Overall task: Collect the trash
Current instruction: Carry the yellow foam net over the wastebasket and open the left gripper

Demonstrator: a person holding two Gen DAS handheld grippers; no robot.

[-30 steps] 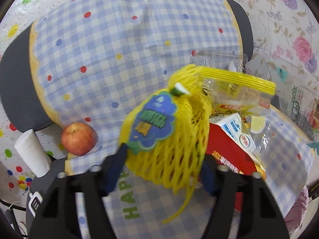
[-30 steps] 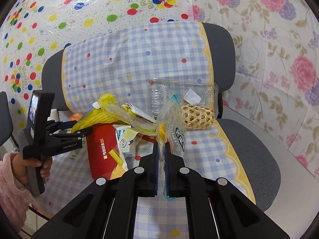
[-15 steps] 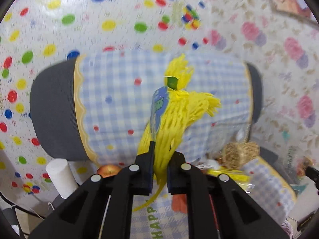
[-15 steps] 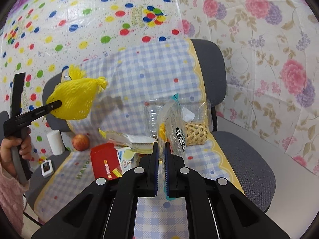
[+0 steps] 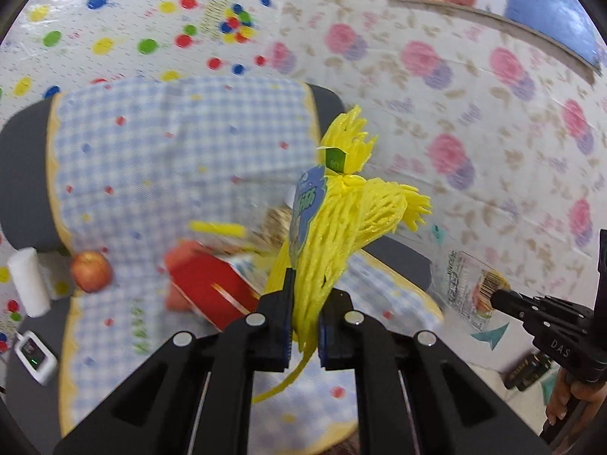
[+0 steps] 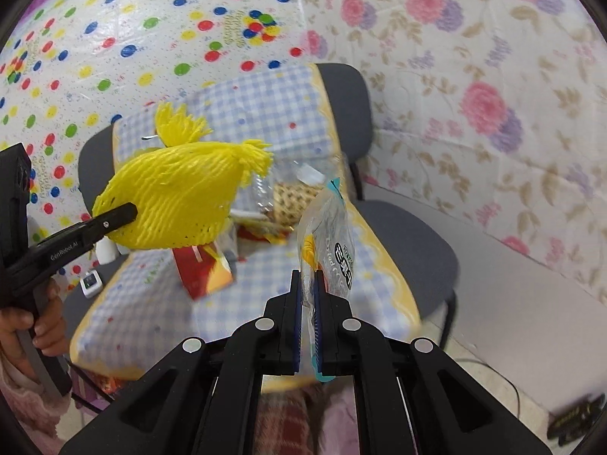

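Above the gingham-covered chair point(image 6: 265, 113), the left gripper point(image 5: 305, 326) pinches a crumpled yellow foam fruit net point(image 5: 334, 235). The right gripper point(image 6: 307, 303) clamps a clear, printed plastic wrapper point(image 6: 330, 242).

Home room: floral wallpaper point(image 6: 493, 106), cloth-draped chair point(image 6: 341, 91).

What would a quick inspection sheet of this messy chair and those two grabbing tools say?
Surface: chair under a blue checked cloth.
Job's things: yellow net bag and clear wrapper, both lifted.
Clutter: red packet, woven basket, apple, white roll, small white device.
Grippers: left gripper shut on net; right gripper shut on wrapper.
Cables: dark cable on floor.
Surroundings: dotted and floral wall sheets.
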